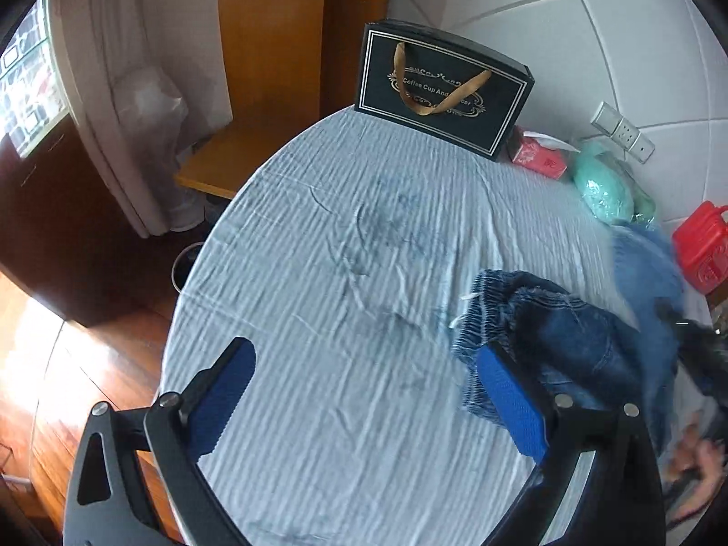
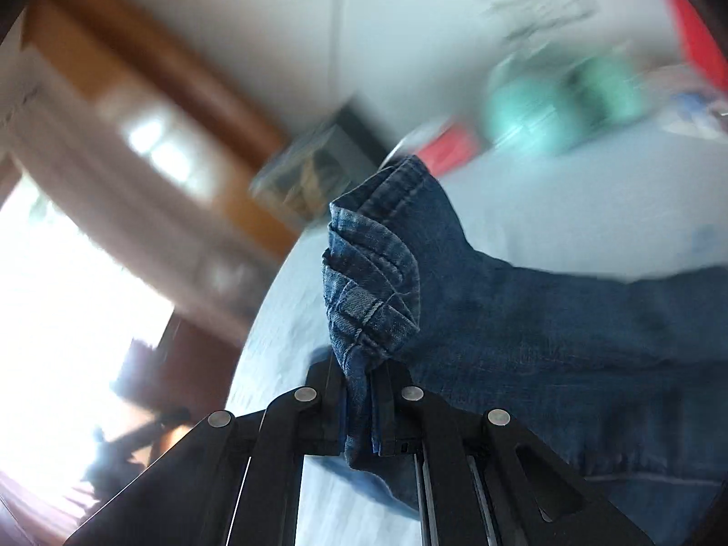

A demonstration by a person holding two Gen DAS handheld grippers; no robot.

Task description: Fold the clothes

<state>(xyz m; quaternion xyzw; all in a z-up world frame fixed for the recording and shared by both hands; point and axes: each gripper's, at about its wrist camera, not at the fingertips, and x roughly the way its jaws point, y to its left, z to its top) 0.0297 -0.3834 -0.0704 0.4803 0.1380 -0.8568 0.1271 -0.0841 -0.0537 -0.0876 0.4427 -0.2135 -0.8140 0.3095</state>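
Nearest in the right wrist view, the right tongs [image 2: 359,402] are clenched on a bunched hem of the jeans [image 2: 523,318], the denim pinched between the two black fingers and the rest of the garment trailing off to the right over the pale cloth. The background there is smeared, so little else can be read from it.

In the left wrist view the left tongs [image 1: 364,400] stand released, their blue pads [image 1: 514,400] wide apart with nothing between them, hanging over the bare striped cloth of the surface [image 1: 341,250]. Just beyond the right pad the jeans lie in a loose heap, dark denim crumpled with a frayed edge showing and a blurred lighter stretch rising toward the right edge.

Farther back, against the white wall, stand a black gift bag [image 1: 441,91], a red tissue pack [image 1: 539,154], a mint green bundle [image 1: 603,191] and a red jug [image 1: 703,245].

Judged from this, folding has barely begun: one end is gripped, no neat crease or flat layer shows, and the garment still needs spreading out before any fold can be laid
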